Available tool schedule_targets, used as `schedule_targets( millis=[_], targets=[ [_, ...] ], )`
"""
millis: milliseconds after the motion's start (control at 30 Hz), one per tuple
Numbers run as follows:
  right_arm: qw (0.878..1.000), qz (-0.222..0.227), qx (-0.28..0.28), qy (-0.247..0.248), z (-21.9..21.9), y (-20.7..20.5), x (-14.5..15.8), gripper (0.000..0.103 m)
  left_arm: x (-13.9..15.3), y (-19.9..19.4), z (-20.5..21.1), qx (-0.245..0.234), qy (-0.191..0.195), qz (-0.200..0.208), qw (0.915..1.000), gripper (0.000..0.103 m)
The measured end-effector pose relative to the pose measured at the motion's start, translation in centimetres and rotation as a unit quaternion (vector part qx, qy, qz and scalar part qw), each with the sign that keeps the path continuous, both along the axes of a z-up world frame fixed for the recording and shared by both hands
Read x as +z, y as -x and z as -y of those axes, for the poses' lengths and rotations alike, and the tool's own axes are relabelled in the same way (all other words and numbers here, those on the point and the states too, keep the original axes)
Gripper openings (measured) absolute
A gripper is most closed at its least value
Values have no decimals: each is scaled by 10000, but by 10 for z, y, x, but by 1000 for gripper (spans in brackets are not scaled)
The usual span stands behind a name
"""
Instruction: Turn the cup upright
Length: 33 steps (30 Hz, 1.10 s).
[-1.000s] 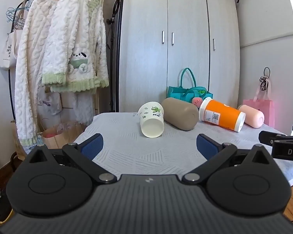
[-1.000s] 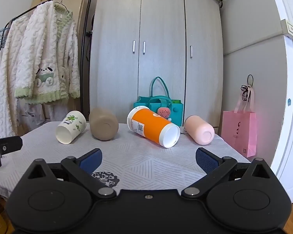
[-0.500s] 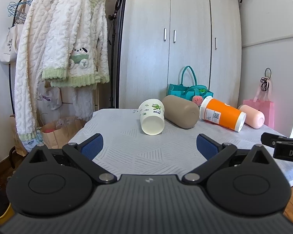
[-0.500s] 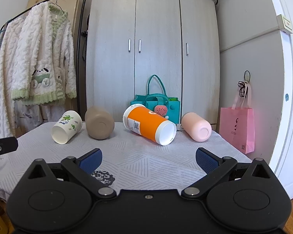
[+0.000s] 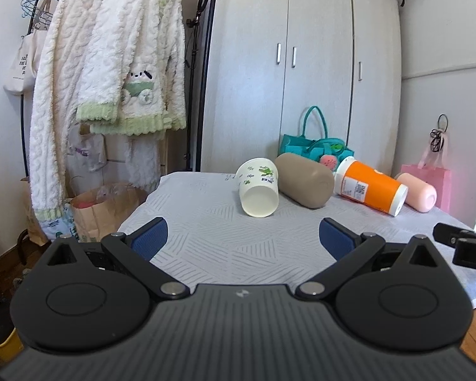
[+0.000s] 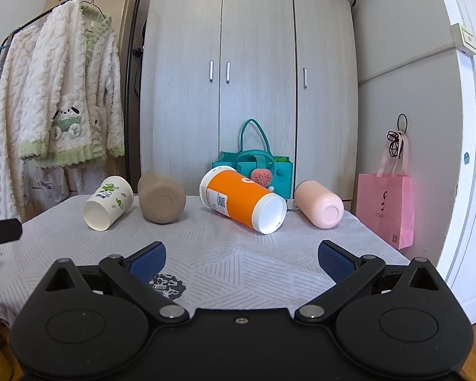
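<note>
Several cups lie on their sides in a row at the far end of a table with a grey patterned cloth [image 5: 225,241]: a white paper cup with green prints [image 5: 259,186] [image 6: 108,202], a tan cup [image 5: 304,179] [image 6: 161,197], an orange cup with white ends [image 5: 369,185] [image 6: 242,203] and a pink cup [image 5: 416,191] [image 6: 319,203]. My left gripper [image 5: 241,238] is open and empty, short of the white cup. My right gripper [image 6: 241,259] is open and empty, short of the orange cup.
A grey wardrobe [image 6: 247,95] stands behind the table, with a teal bag [image 6: 254,166] at its foot. A clothes rack with fluffy white robes [image 5: 111,73] and a paper bag [image 5: 106,203] stand at the left. A pink bag [image 6: 385,208] hangs at the right.
Both views have shifted slightly: the cups sit a little lower in the frame and the table looks a bit further down. No cup has moved. Both grippers stay open.
</note>
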State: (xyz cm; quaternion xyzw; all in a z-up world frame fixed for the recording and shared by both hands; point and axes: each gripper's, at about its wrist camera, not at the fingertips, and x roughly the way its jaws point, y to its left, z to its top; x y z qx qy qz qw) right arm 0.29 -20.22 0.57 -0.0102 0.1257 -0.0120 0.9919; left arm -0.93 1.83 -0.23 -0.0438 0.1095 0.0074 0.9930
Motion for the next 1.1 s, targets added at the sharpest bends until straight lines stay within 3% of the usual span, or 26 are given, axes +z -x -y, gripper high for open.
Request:
schedule_targets(
  millis=[1100],
  targets=[
    [10000, -53, 9, -19, -1, 0, -3, 103, 0, 1, 0, -37, 38, -46, 10000, 103]
  ],
)
